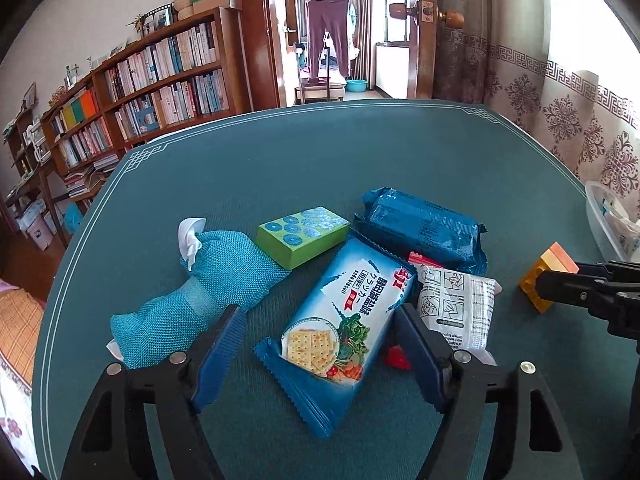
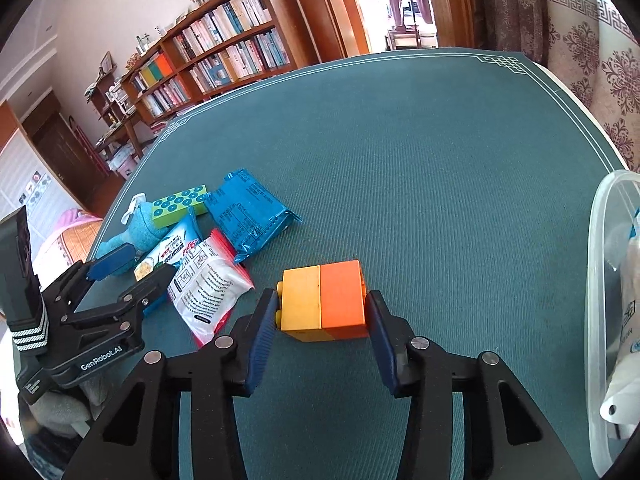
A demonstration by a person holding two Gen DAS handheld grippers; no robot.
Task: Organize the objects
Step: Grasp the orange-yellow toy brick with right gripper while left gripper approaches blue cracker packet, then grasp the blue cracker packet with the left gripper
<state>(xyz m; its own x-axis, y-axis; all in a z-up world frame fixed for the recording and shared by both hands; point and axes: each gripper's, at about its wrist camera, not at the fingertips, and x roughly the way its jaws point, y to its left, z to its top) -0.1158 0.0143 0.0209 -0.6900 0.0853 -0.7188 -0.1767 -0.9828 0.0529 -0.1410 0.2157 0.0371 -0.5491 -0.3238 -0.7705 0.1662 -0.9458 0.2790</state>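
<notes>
My left gripper (image 1: 320, 320) is open, its fingers either side of a light blue cracker packet (image 1: 340, 320) lying on the green table mat (image 1: 280, 168). Around the packet lie a teal woven pouch (image 1: 208, 284), a green block with blue dots (image 1: 302, 234), a dark blue packet (image 1: 424, 230) and a white printed sachet (image 1: 456, 304). My right gripper (image 2: 322, 312) is open, with its fingers close on both sides of a yellow-and-orange toy block (image 2: 324, 304) that rests on the mat. The block also shows in the left wrist view (image 1: 548, 276).
A clear plastic bin (image 2: 600, 280) with white packets inside stands at the table's right edge. The far half of the mat (image 2: 400, 128) lies beyond the pile. A bookshelf (image 1: 152, 80) and an open doorway (image 1: 332, 32) are behind the table.
</notes>
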